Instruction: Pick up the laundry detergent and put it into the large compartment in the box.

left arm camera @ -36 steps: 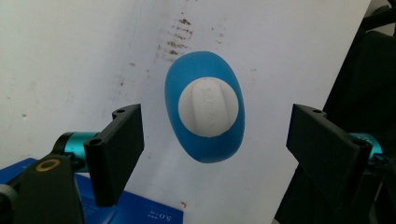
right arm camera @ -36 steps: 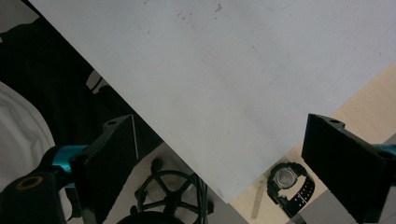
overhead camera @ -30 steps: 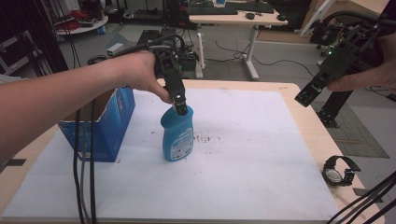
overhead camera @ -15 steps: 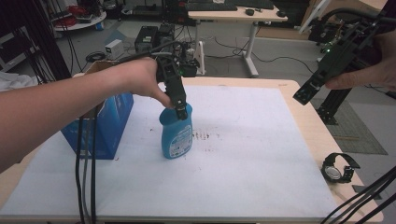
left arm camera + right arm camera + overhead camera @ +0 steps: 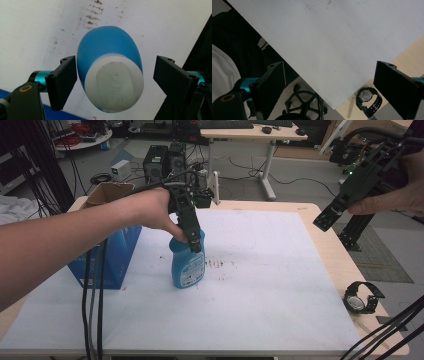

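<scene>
A blue bottle [image 5: 187,267] with a white cap stands upright on the white table mat [image 5: 270,270], left of centre. My left gripper [image 5: 195,242] reaches down over its top. In the left gripper view the bottle [image 5: 107,50] sits between the jaws of the left gripper [image 5: 115,62], which is open: the left jaw is at the bottle's side and a clear gap separates the right jaw from it. My right gripper [image 5: 327,220] hangs in the air over the table's right edge. In its own view the right gripper [image 5: 332,67] is open with nothing between its jaws.
A blue box [image 5: 112,255] with an open cardboard flap stands just left of the bottle. A black wristwatch [image 5: 362,297] lies on the bare wood at the table's right edge, also below the right gripper [image 5: 368,97]. Cables hang over the front left.
Almost nothing has moved. The left gripper stays at the bottle's top and the right gripper has drifted slightly left.
</scene>
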A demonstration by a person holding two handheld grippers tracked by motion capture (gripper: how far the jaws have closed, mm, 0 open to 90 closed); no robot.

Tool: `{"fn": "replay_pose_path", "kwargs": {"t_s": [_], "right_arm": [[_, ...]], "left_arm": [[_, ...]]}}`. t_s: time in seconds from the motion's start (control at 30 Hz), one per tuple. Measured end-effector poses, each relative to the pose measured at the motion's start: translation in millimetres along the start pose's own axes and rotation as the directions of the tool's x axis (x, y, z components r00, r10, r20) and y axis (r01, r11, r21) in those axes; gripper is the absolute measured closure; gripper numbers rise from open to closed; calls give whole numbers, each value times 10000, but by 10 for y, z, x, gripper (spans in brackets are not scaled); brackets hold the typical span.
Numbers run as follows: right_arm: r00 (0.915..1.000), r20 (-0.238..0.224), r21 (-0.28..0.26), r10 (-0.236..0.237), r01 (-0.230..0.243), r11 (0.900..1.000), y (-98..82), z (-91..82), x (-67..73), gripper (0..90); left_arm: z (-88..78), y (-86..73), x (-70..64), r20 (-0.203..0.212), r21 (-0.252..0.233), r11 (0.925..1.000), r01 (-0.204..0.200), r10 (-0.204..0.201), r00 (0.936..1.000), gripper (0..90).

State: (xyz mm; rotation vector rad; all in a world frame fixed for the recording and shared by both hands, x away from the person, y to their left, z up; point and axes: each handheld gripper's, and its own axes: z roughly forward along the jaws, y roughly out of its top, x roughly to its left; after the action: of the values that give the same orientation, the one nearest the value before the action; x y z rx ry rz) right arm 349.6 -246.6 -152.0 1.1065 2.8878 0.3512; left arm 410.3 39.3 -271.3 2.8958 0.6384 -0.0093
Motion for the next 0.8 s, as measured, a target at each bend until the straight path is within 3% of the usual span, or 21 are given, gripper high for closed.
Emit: {"fn": "replay_pose_path", "kwargs": {"t_s": [0.8], "right_arm": [[10000, -51, -4, 39, -39, 10000, -16, 18, -9, 97]], "left_arm": [[103, -14, -11, -274, 95, 9997, 230, -227, 9994, 193]]}}
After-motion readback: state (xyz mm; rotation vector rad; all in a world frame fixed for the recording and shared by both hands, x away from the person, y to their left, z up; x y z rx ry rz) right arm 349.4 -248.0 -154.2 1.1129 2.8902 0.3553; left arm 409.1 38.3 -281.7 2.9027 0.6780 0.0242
